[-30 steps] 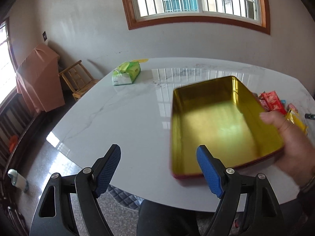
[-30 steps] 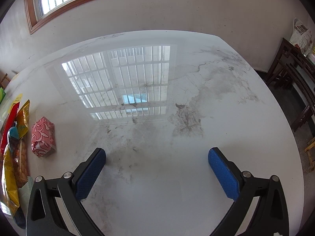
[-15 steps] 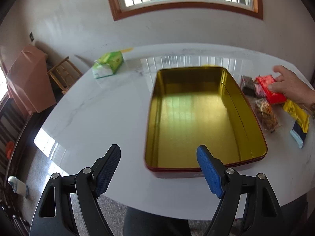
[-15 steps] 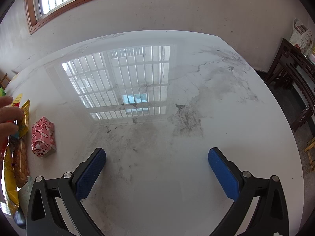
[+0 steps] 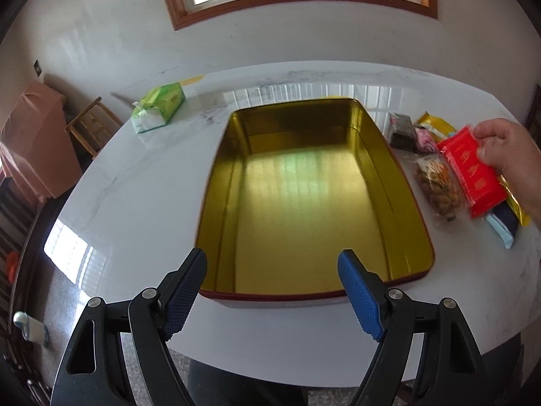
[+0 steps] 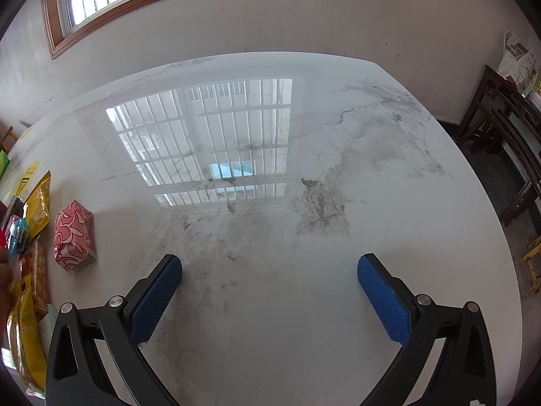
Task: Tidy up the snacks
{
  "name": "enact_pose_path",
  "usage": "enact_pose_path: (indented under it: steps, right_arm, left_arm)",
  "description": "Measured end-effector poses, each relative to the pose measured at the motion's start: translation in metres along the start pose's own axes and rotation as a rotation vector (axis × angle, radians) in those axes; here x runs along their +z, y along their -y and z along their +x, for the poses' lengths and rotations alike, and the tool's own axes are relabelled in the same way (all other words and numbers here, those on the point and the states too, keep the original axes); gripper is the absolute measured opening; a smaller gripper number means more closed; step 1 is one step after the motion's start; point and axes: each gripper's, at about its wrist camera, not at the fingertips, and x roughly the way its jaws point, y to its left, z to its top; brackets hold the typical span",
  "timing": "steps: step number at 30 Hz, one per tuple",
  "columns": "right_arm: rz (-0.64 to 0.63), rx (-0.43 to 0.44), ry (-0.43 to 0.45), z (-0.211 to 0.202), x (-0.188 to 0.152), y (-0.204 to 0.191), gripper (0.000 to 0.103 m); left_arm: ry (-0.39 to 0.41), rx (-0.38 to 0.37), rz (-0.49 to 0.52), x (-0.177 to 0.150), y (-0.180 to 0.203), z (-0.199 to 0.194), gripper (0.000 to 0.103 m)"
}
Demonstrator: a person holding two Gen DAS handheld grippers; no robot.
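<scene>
- Step: setup — gold tin (image 5: 314, 199) empty; bare hand (image 5: 510, 159) lifting red pack (image 5: 473, 172).
- My left gripper (image 5: 272, 289), right gripper (image 6: 270, 292): jaws spread, nothing between.
- Next, I reckon: grip a snack, drop into tin.

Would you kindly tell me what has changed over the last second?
The bare hand let go of the tin, now lying flat on the table, and took hold of the red packet. Both grippers, left and right, stay open and empty.
</scene>
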Motion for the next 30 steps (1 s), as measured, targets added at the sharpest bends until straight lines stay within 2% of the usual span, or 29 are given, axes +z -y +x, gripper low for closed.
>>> enact_pose_path:
  steps: [4, 11, 18, 30]
  right_arm:
    - [0.000, 0.000, 0.000, 0.000, 0.000, 0.000, 0.103]
    - [0.000, 0.000, 0.000, 0.000, 0.000, 0.000, 0.103]
    - [0.000, 0.000, 0.000, 0.000, 0.000, 0.000, 0.103]
    - [0.002, -0.001, 0.000, 0.000, 0.000, 0.000, 0.103]
  left_arm:
    - [0.025, 0.023, 0.029, -0.002, 0.004, -0.006, 0.080]
    - [-0.007, -0.021, -0.016, -0.002, -0.003, 0.000, 0.080]
    - [0.009, 0.019, 0.005, -0.003, -0.002, -0.005, 0.080]
    - [-0.003, 0.019, -0.015, -0.002, -0.012, 0.000, 0.080]
